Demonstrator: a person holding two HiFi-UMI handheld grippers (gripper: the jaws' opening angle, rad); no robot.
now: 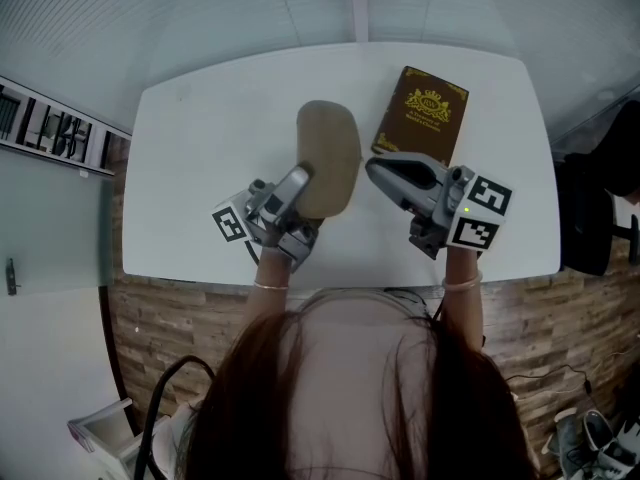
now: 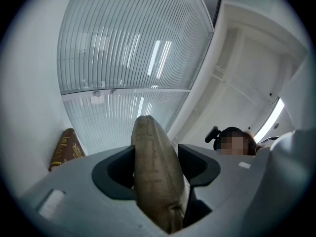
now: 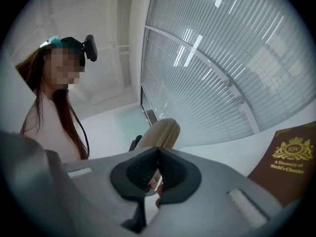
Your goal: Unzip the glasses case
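Note:
The tan glasses case (image 1: 332,148) is held up above the white table (image 1: 200,178), tilted with its far end raised. My left gripper (image 1: 302,184) is shut on its near end, and in the left gripper view the case (image 2: 154,157) fills the gap between both dark pads (image 2: 200,164). My right gripper (image 1: 374,167) is shut at the case's right edge. In the right gripper view the pads (image 3: 170,172) meet, with a small reddish tab (image 3: 159,190) pinched at their lower seam. It looks like the zipper pull. The case (image 3: 162,132) rises just behind.
A brown book with gold print (image 1: 422,111) lies on the table's far right, just beyond my right gripper, and shows in both gripper views (image 2: 63,149) (image 3: 291,162). The table's near edge (image 1: 340,276) runs just below my hands. Ribbed window panels (image 3: 222,73) stand behind.

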